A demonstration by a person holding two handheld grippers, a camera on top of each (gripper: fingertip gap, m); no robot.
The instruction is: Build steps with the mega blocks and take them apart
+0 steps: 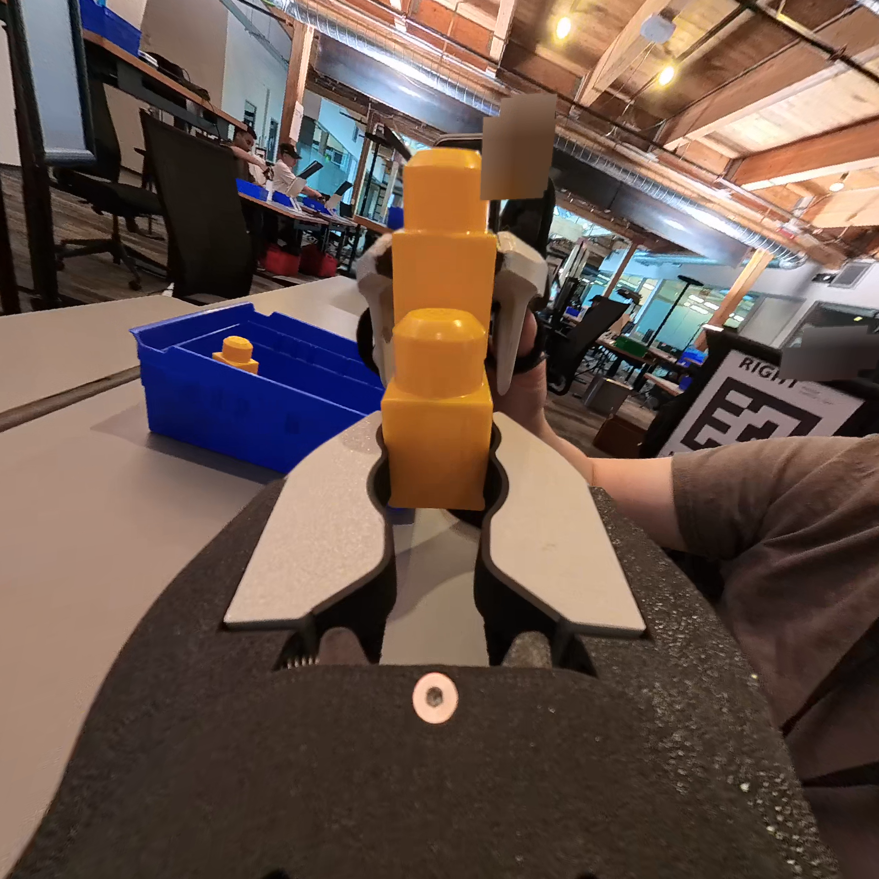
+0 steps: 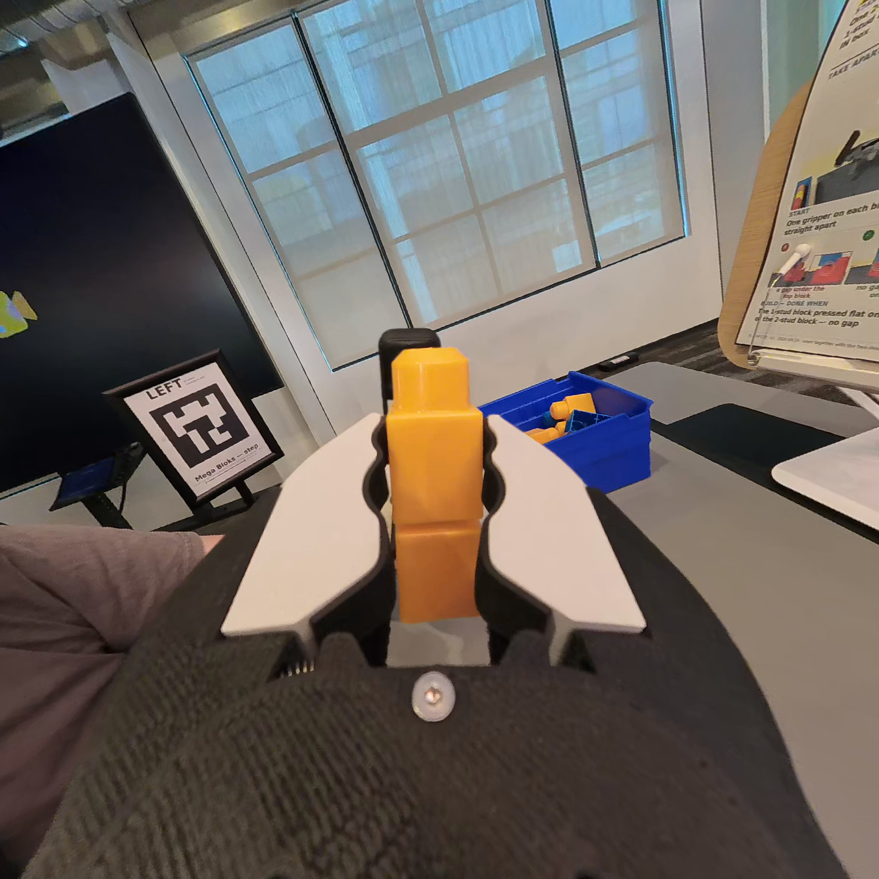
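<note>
— Between the left fingers point(image 1: 437, 468), what sat there?
— A yellow block point(image 1: 436, 447), clamped by its sides, its round stud pointing up. Past the fingertips rose a second, taller yellow block point(image 1: 444, 276), held up off the grey bench point(image 1: 71, 523) with the lower one.

— And who held that upper piece?
— The right gripper point(image 1: 444, 333), seen beyond the left fingertips with its pale fingers point(image 1: 511, 328) closed on either side of the tall block. In its own view, the right fingers point(image 2: 435, 475) pinched the upper yellow block point(image 2: 433, 456) by its flanks, and the lower one point(image 2: 435, 568) sat nearer the camera, deep in the gap between them.

— Were the two blocks joined?
— They touched, one stepped against the other; I could not tell how firmly.

— Anything to the side?
— Left of the left fingers stood a blue bin point(image 1: 247, 404) on the bench with one small yellow block point(image 1: 236, 356) inside. Right of the right fingers a blue bin point(image 2: 604, 447) held several loose blocks point(image 2: 568, 416), yellow and blue.
</note>
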